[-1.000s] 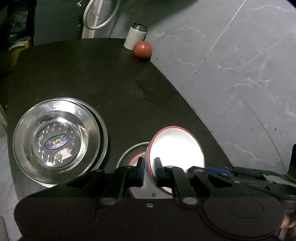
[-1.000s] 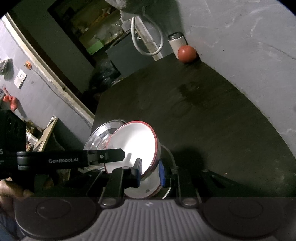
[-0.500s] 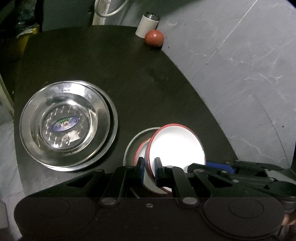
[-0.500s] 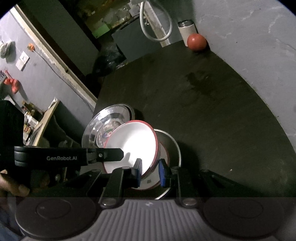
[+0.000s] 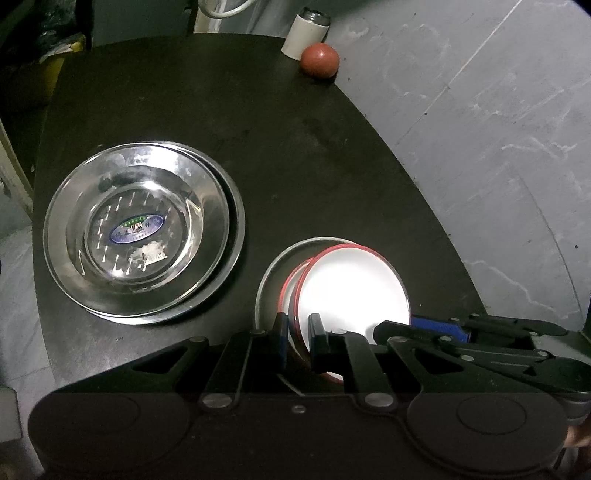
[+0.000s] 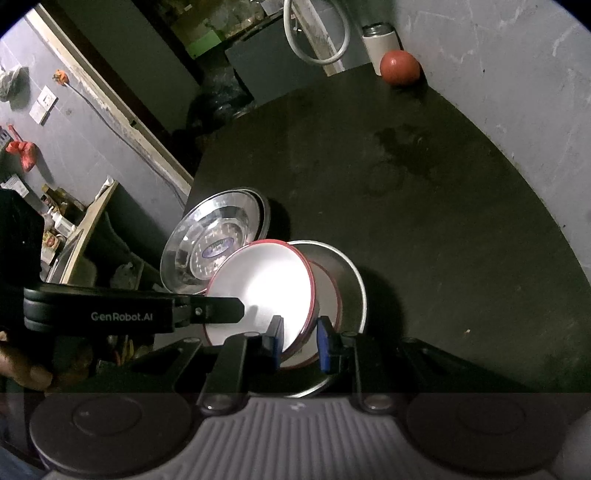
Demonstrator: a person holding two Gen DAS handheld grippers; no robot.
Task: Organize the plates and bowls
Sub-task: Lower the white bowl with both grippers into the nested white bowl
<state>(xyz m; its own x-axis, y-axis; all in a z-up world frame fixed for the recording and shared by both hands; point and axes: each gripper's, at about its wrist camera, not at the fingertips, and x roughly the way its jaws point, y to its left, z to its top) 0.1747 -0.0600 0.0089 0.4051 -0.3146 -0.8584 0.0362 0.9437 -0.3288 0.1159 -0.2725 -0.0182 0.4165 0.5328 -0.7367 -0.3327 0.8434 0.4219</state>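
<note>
Left tongs (image 5: 297, 339) are clamping the near rim of a white round bowl w/ red rim (image 5: 354, 284), blue pads pinching either side of the edge. Right tongs (image 6: 298, 341) are gripping the same bowl (image 6: 264, 284) at another spot on its rim, so both pairs are holding it together, tilted. The bowl is hanging right over a second white red-rimmed bowl (image 5: 291, 280), which is sitting inside a small round steel dish (image 5: 269, 273); can't tell if the two bowls are touching. Just beside that stack, to the left in the left wrist view, two nested shiny steel plates w/ a blue oval sticker in the centre (image 5: 142, 230) are lying on the dark bench (image 5: 295, 147). Well apart, at the bench's far corner by the grey marbled wall (image 5: 498, 129), a red-brown ball (image 5: 319, 60) is sitting next to a white cylindrical can (image 5: 304, 32). A hand (image 6: 22, 365) is showing at the left edge of the right wrist view.
</note>
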